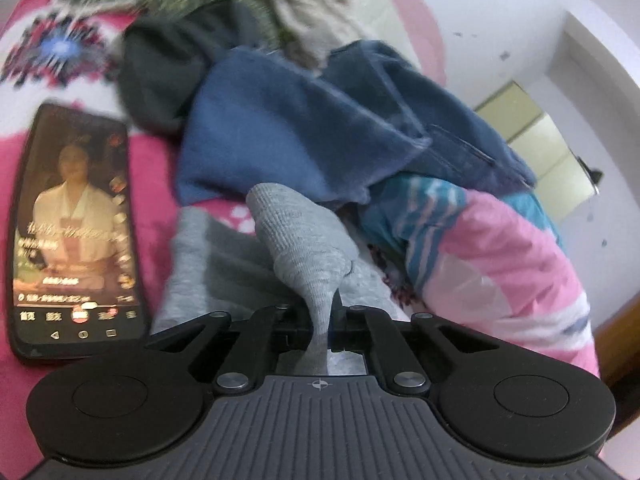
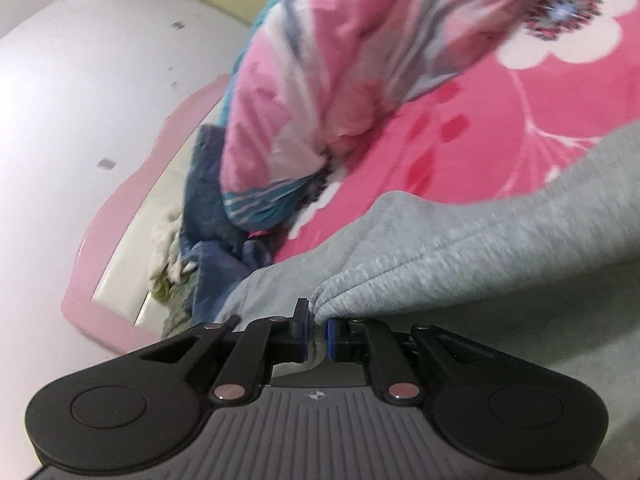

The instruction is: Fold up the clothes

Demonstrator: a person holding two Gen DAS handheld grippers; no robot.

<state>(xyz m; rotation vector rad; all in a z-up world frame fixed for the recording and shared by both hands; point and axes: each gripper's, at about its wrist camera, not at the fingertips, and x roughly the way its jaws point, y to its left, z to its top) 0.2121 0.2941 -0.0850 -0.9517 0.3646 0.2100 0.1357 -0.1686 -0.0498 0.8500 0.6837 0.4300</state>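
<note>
Two claws each pinch a grey knitted garment (image 2: 460, 248) on a bed covered by a pink flowered bedspread (image 2: 472, 128). Left claw (image 1: 322, 316) is pressed tight on a narrow ribbed end of the grey cloth (image 1: 296, 240), which rises from the flat part lying on the bedspread just ahead of it. Right claw (image 2: 317, 334) nips a ribbed hem edge between its blue pads, the cloth bunched at the pinch and spreading away to the right. Beside the garment, toward the bed's left edge in the left view, lies a phone (image 1: 74, 232) with its screen lit. Beyond it sits a heap of unfolded clothes, a blue garment (image 1: 304, 128) on top, with a pink striped quilt (image 1: 492, 256) alongside. Judging by the two grips, the folding step is just starting: the garment is taken by two ends. Next it probably needs lifting clear and drawing taut, so it can be laid flat on open bedspread, away from the phone.
</note>
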